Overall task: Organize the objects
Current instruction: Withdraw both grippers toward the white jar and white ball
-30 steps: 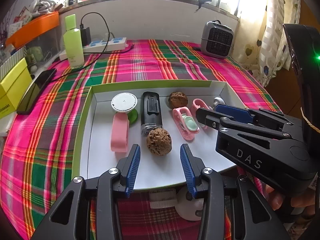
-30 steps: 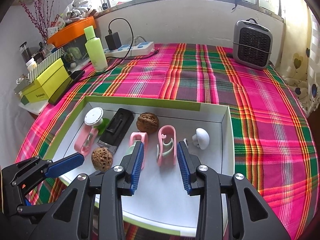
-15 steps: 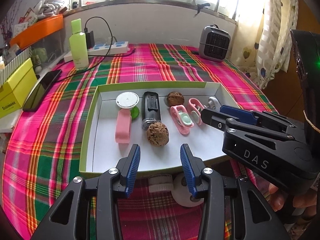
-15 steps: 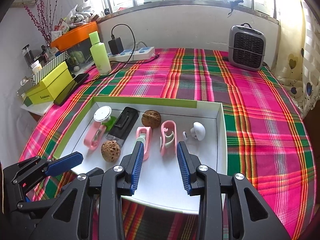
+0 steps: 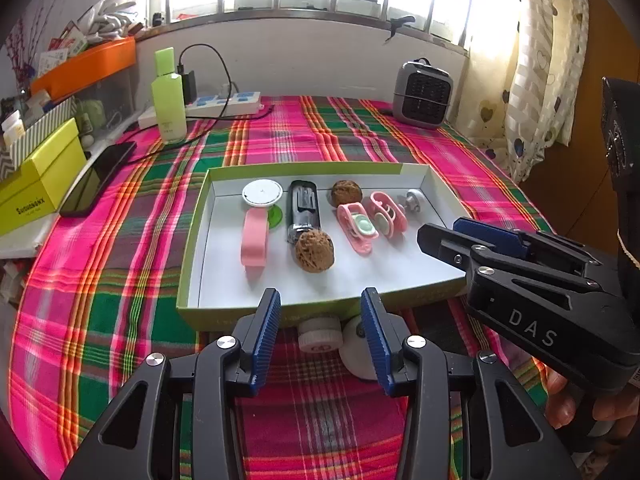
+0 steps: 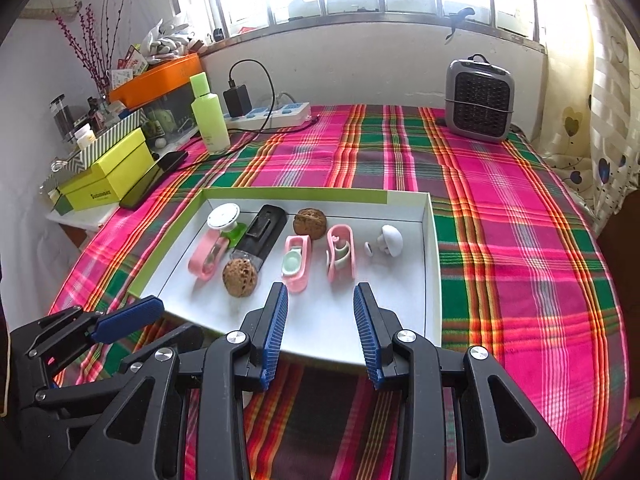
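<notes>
A shallow white tray with a green rim point(image 5: 192, 224) point(image 6: 434, 264) sits on the plaid cloth. It holds a pink holder with a white disc point(image 5: 256, 228) point(image 6: 210, 248), a black device point(image 5: 303, 210) point(image 6: 262, 236), two walnuts point(image 5: 314, 250) point(image 6: 239, 278) point(image 5: 346, 193) point(image 6: 309, 220), two pink clips point(image 5: 356, 228) point(image 6: 297, 264) point(image 5: 387, 214) point(image 6: 341, 254) and a white mushroom-shaped piece point(image 5: 414, 200) point(image 6: 390, 240). My left gripper point(image 5: 320, 316) is open and empty at the tray's near edge. My right gripper point(image 6: 320, 312) is open and empty over the tray's near part.
Two small white objects point(image 5: 320, 334) point(image 5: 360, 350) lie on the cloth just in front of the tray. Behind it stand a green bottle point(image 5: 169, 100), a power strip point(image 5: 224, 104), a grey heater point(image 5: 422, 94), a phone point(image 5: 98, 180) and a yellow box point(image 5: 40, 176).
Both grippers have drawn back toward me and risen, so the tray looks smaller and farther. They stay open. The things in the tray have not moved.
</notes>
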